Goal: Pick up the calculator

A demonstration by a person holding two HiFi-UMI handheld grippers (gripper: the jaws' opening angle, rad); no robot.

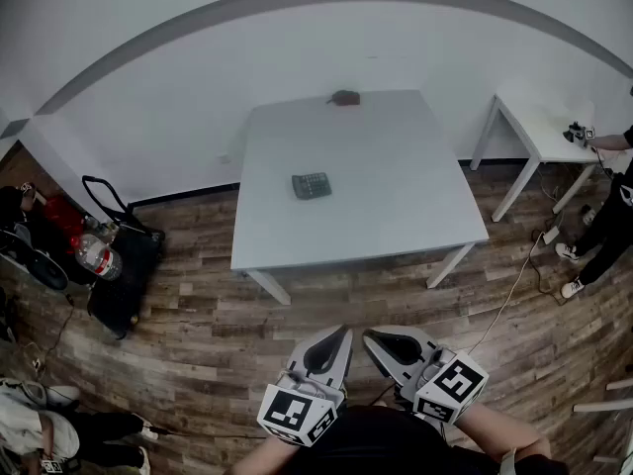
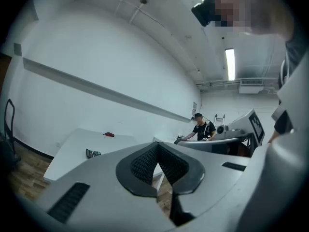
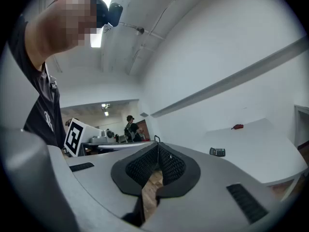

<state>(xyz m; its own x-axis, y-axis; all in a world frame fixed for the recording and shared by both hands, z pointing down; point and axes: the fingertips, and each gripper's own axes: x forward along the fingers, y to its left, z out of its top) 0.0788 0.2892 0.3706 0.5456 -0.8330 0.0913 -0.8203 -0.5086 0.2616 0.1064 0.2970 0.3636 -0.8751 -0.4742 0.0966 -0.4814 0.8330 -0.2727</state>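
At the bottom of the frame, the left gripper [image 1: 339, 336] and right gripper [image 1: 372, 340] are both pressed together, holding nothing. Well above them, the calculator [image 1: 311, 185] lies on the white counter [image 1: 396, 206], near its centre.

Light: cool, even, moderately dim; ceiling tube light [image 2: 230, 64] overhead. Shadows: faint, beneath white table [image 1: 396, 186]. Distortion: heavy fisheye, black vignetted corners in gripper views. Focus: left gripper [image 2: 157, 145], right gripper [image 3: 158, 146] close-up, soft.
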